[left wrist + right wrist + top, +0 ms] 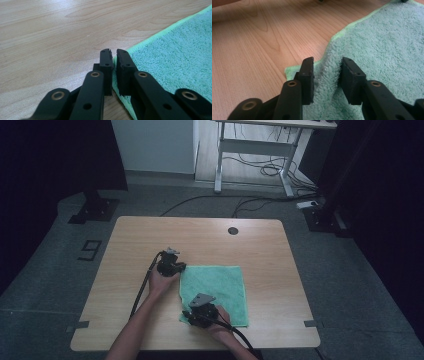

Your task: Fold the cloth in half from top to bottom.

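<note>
Already, the green towel (215, 292) is pinched at both left corners: left tool (113, 56) clamped, right tool (327, 65) gathering a fold; both should be lifted evenly off the counter (150, 235).

A light wooden table (200, 237) is standing on a grey carpeted floor (350, 285), and everything else is lying around it. A small dark round cap (233, 231) is sitting in the tabletop near its far edge. Beyond the table, a white-framed desk (260, 145) is standing, with black cables (265, 167) trailing on the floor beneath it. Left of the table, a dark figure 9 (90, 250) is showing on the carpet. Black stand bases are resting off both far corners, one left (94, 210), one right (322, 217). Tape strips are marking the near corners (311, 323).
</note>
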`<state>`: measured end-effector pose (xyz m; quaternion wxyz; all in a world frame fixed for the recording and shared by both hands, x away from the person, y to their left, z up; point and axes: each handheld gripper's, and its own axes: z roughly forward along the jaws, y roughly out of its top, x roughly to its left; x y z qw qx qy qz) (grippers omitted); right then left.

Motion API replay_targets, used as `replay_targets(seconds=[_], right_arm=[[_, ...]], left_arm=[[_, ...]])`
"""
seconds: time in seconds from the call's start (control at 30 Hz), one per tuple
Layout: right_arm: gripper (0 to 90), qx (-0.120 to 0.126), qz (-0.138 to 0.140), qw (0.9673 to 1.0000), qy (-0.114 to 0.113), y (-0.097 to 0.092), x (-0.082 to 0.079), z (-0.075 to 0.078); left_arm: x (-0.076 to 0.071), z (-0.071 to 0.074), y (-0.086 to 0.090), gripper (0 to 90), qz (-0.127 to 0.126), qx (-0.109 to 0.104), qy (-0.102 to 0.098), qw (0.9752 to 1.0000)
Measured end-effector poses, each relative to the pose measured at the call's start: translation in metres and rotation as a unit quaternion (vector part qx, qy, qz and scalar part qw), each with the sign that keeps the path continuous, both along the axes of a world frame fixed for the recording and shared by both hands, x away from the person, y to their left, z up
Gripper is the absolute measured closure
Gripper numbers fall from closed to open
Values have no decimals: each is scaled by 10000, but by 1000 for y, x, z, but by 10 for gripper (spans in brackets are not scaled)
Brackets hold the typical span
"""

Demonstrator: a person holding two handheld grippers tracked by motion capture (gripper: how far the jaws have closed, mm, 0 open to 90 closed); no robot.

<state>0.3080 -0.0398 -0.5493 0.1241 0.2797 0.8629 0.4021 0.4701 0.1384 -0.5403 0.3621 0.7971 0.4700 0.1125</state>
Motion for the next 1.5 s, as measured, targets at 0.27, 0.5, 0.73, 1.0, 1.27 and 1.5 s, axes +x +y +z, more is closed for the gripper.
replay_targets(seconds=[0.27,0.5,0.73,1.0,1.27,1.5], right_arm=[[503,239,124,9996,15,-3,-5,6],[503,308,412,9987,39,1,-13,7],[510,122,352,9992,161,3,-10,0],[490,334,507,9981,39,7,-18,10],[531,84,602,9981,62,17,-23,-1],[768,-32,367,9992,-158,15,-22,-1]], left_arm=[[-1,1,1,868,-40,-54,-16,10000],[-2,2,1,870,-48,-70,5,10000],[-3,5,1,874,-47,-84,-36,9999],[-4,5,-1,874,-48,-86,-41,9999],[-4,7,0,874,-34,-96,-49,9999],[-4,9,2,874,-24,-100,-64,9999]])
